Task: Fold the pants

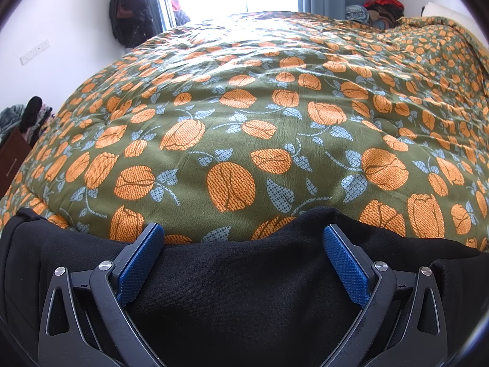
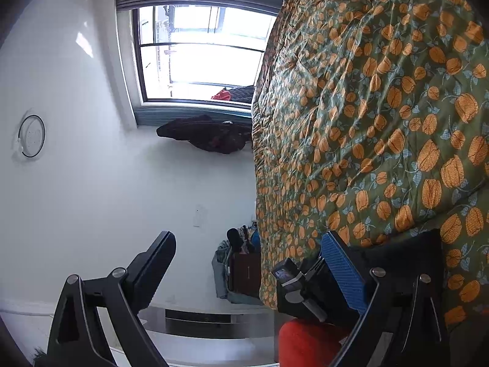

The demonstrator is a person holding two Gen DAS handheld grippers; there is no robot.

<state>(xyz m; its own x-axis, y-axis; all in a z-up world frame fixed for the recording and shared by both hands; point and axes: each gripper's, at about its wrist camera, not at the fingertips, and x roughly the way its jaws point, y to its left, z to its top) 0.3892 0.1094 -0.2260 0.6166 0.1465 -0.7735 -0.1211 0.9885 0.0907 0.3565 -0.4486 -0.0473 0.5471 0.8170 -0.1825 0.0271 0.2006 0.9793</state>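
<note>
The left gripper [image 1: 243, 252] has its blue-padded fingers [image 1: 141, 263] spread wide over black pants [image 1: 238, 290], which lie along the near edge of a green comforter [image 1: 275, 128] printed with orange flowers; the fabric passes between the fingers, unclamped. The right gripper [image 2: 253, 263], seen only by its own rolled-over camera, is also spread wide, holding nothing. That view alone shows the window [image 2: 201, 52], a round wall fixture [image 2: 32, 136] and a red sleeve [image 2: 308, 342].
</note>
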